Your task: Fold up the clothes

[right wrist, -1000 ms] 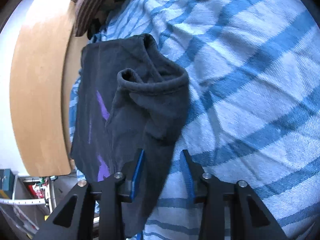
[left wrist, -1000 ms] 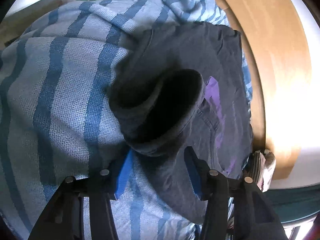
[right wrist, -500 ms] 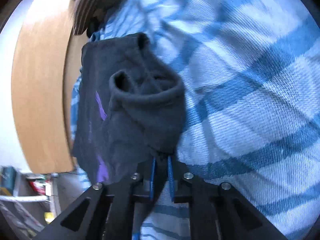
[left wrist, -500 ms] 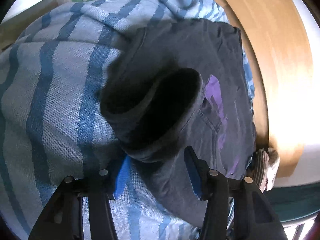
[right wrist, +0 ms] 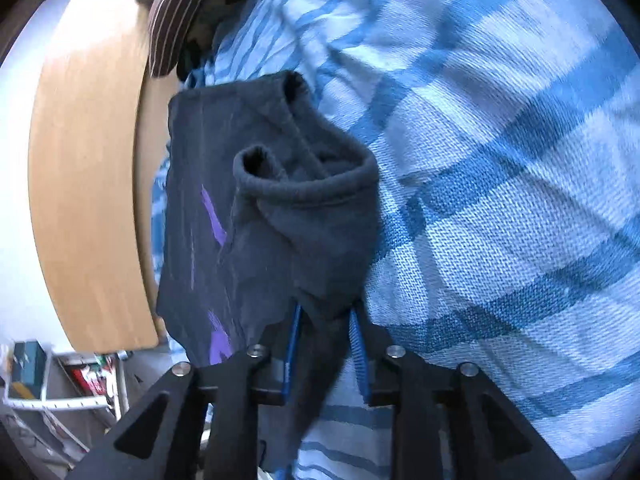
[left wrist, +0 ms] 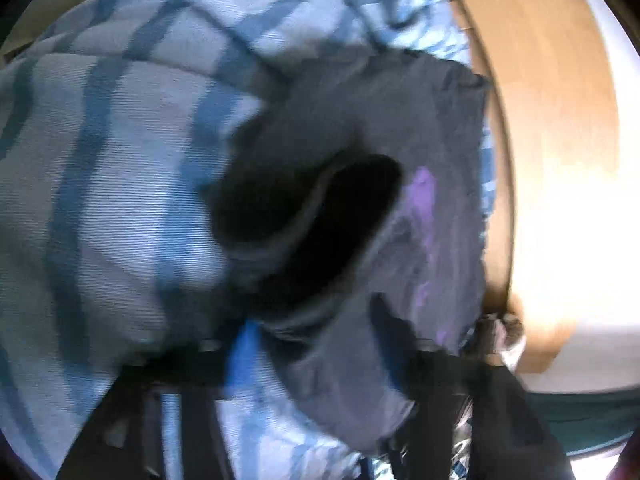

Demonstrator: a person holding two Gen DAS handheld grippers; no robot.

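I am seeing the right gripper (right wrist: pixel 325 344) with its jaws a little apart, and they have just been opening again after a near-complete close. A dark fold of the black garment (right wrist: pixel 280 240) is lying between the blue pads (right wrist: pixel 356 344), which are looking slack on the cloth rather than pinching it, so I am reading this gripper as having let go. The cuff of a sleeve (right wrist: pixel 308 184) is standing up just beyond the fingertips, curled into an open tube.

I am seeing the left gripper (left wrist: pixel 316 344) through heavy blur. Its jaws are standing wide apart and have just been opening further. The same black garment (left wrist: pixel 360 160) is draping between them, with the dark mouth of the sleeve (left wrist: pixel 340 220) sitting just past the tips, and the left blue pad (left wrist: pixel 240 344) is showing clear of the cloth. I cannot make out the right pad in the smear.

The garment, marked with purple streaks (right wrist: pixel 214 216), is lying on the blue and white checked bedspread (right wrist: pixel 500 160), close to the bed's edge where a pale wooden board (right wrist: pixel 88 184) is running alongside. In the right view a brown striped cloth (right wrist: pixel 172 20) is sitting at the far end of that board, and cluttered white shelving (right wrist: pixel 60 380) is showing below the bed's edge.
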